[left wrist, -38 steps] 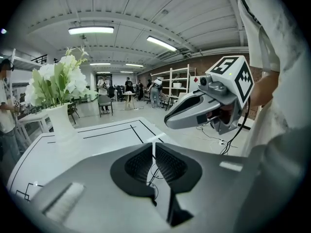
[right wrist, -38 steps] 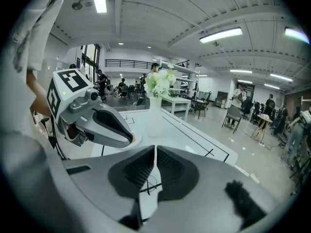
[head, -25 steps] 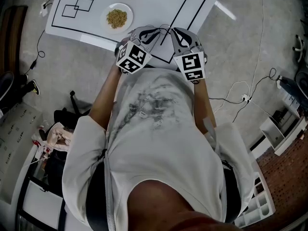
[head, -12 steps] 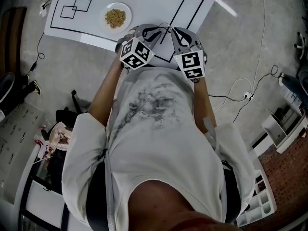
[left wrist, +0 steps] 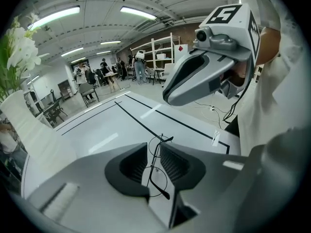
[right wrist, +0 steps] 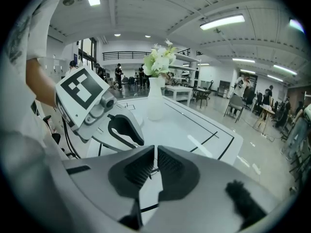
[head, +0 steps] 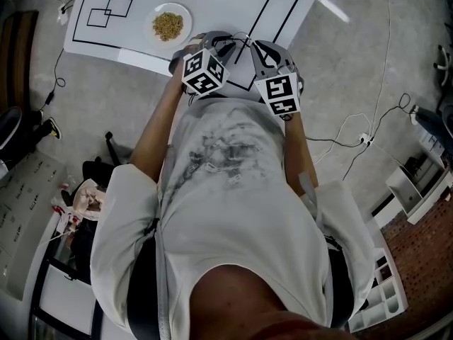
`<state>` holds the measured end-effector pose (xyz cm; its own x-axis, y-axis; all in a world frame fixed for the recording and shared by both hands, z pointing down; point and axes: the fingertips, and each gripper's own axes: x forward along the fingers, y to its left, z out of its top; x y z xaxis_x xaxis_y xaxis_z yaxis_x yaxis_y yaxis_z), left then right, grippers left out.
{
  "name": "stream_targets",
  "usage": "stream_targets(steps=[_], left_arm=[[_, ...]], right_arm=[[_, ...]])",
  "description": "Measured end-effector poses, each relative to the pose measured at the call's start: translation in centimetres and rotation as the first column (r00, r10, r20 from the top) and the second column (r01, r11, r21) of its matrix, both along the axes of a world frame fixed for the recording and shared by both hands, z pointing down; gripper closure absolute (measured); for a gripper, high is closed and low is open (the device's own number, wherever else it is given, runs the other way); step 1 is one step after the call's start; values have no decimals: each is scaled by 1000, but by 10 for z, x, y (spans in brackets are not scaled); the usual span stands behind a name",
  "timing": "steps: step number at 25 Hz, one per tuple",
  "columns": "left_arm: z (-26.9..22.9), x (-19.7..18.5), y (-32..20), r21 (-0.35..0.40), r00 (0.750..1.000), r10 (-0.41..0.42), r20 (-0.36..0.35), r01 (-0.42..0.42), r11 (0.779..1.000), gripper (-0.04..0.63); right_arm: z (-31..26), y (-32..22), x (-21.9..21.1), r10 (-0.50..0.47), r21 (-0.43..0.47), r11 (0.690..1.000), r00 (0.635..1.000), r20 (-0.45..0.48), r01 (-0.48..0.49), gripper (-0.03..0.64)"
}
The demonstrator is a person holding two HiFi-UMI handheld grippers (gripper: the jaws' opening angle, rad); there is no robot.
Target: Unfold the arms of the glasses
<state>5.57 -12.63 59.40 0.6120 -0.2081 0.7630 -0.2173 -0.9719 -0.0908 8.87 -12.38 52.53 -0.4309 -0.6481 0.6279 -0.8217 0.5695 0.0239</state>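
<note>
Thin dark wire-rimmed glasses [left wrist: 156, 171] run lengthwise through the narrow gap of my left gripper [left wrist: 154, 147]. Its pads close on them from both sides, and one arm tip pokes out past the fingertips. In the head view the glasses [head: 243, 40] show as a fine wire between the two gripper noses above the white table [head: 212, 6]. My right gripper [right wrist: 155, 152] is shut. A short dark bit of wire [right wrist: 151, 172] shows in its slit, but I cannot tell if it is pinched. From the left gripper view, the right gripper [left wrist: 167, 98] hangs just above the glasses.
A white plate of brown grains [head: 169, 25] sits on the table to the left. A white vase with white flowers [right wrist: 155, 103] stands further back. Black lines mark the tabletop. Cables [head: 354, 137] trail over the floor to the right.
The left gripper's marker cube has shifted up and right in the head view and rolled, dipping toward the table. The right gripper has stayed put.
</note>
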Motion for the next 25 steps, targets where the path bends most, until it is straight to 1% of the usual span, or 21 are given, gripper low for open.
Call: stream_targets(steps=[9,18,25], left_arm=[[14,8,1,-26,999,33,39,-32,999,506],[29,7,-1,-57,995,51,88,-46,997,512],[34,7,-1,-68,993,58,107,-51,996,526]], right_arm=[[6,0,4,6,-13,1000,1000,-3,-6,598],[11,2,11,23,-27,999,1000,-2,-23,599],[13,0,12,2,-37,999,1000,-18,-3,598]])
